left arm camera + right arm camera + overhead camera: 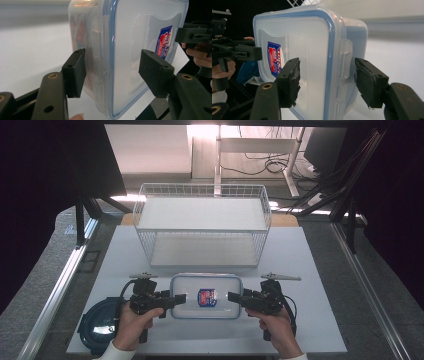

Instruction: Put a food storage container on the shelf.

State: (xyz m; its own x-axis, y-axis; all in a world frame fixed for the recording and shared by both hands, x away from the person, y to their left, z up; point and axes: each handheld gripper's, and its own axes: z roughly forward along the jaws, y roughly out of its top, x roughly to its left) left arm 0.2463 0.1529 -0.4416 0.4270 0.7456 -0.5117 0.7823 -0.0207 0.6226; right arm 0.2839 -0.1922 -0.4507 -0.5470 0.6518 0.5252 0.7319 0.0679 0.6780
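This looks like a lab set up for recording, not a home; a white worktop (300, 270) sits inside an aluminium rail frame (55, 285) hung with black curtains (50, 180); loose cables (270, 167) trail across the floor behind, beside a white desk frame (255, 145) and a dark monitor (325, 147).

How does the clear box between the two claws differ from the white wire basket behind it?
The clear box has solid see-through walls and a blue-rimmed lid; the wire basket is open white mesh with no lid. The box is much smaller than the basket. The box bears a label; the basket does not. Both are rectangular.
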